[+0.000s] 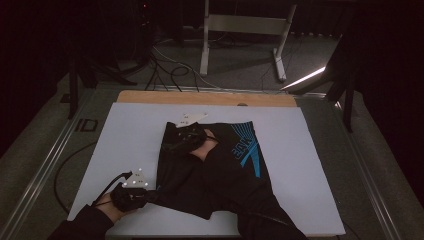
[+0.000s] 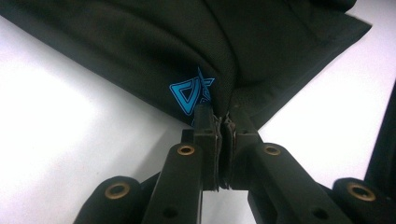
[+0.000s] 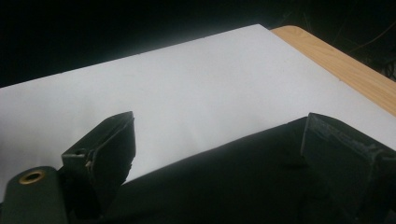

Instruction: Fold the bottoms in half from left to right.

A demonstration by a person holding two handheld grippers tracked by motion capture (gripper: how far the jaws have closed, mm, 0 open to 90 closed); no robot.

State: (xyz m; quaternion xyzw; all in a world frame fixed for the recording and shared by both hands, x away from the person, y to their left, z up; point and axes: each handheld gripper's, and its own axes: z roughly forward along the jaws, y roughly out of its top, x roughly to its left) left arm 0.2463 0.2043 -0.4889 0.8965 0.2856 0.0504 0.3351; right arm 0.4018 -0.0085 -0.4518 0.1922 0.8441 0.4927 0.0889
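Two handheld black grippers are working a black fabric garment with blue printed graphics, which is lying on the white sheet covering the wooden table. Nearest, the left gripper is pinching the garment's corner beside a blue emblem, jaws closed tight on cloth. Farther off, the right gripper is hovering wide open over the garment's far edge, gripping nothing.

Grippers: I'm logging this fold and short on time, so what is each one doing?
Left gripper: closed on the corner of the black garment.
Right gripper: open over the garment's far edge, holding nothing.
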